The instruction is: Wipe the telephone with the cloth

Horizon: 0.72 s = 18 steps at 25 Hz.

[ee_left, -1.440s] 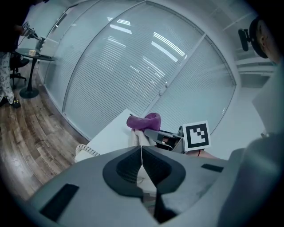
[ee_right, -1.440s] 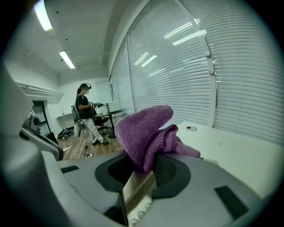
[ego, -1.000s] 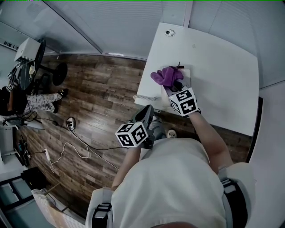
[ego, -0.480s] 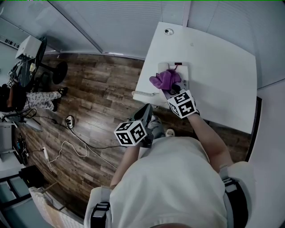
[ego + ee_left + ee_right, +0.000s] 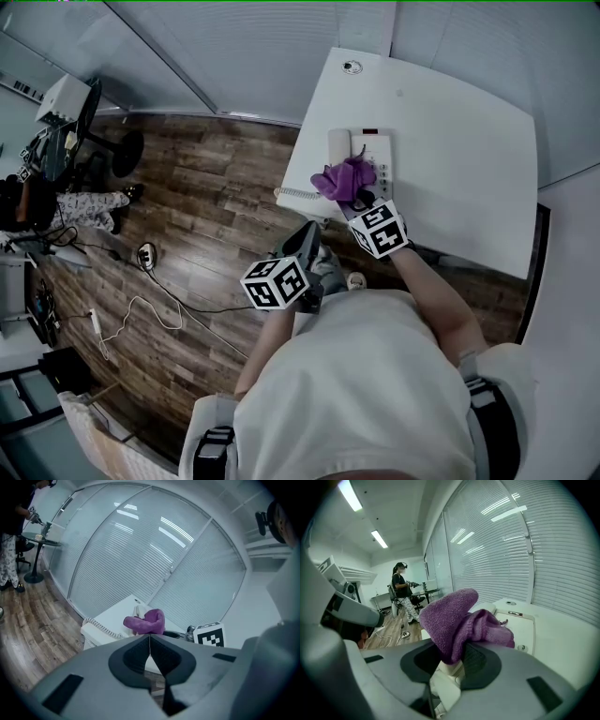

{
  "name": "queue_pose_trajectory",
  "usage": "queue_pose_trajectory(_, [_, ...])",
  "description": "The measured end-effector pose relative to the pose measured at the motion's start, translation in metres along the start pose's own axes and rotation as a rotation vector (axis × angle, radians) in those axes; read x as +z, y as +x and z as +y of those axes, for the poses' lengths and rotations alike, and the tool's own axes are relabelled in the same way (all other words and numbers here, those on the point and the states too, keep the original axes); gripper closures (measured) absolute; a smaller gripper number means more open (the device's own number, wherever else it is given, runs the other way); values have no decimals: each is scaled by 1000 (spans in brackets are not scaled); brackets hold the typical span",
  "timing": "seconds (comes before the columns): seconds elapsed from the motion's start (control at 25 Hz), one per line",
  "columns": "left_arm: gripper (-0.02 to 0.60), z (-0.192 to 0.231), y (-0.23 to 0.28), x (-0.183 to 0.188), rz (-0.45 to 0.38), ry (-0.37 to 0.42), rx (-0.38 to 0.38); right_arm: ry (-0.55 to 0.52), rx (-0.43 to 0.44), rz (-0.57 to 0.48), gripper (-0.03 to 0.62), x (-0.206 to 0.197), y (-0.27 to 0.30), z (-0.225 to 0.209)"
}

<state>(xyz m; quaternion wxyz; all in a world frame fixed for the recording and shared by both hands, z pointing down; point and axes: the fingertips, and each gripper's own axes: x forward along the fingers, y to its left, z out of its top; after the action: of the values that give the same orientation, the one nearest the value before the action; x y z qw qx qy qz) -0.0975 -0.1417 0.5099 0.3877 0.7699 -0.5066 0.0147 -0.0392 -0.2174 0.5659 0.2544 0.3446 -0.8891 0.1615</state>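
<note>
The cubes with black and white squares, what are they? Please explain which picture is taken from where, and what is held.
They belong to two hand-held grippers; a person holds one in each hand. One picture comes from a head camera looking down, the others from a camera on each gripper. The right gripper is shut on a purple cloth, lying on the white telephone on the table. The left gripper is shut and empty, off the table.

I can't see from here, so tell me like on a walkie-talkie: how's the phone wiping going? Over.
Right gripper shut on purple cloth, cloth over telephone. Left gripper shut, empty, off the table. Nothing blocking.
</note>
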Motion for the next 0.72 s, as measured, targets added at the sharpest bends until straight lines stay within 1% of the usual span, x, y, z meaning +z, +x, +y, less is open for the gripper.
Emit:
queue_pose_trajectory(0.44, [558,-8,-11,-14,-15,-5,24,-5,50,34,477,-23,-4,18])
queue_pose_trajectory(0.72, [558,-11,-18,-30,-12,-8,32,-13,68,50,477,-42,-8,30])
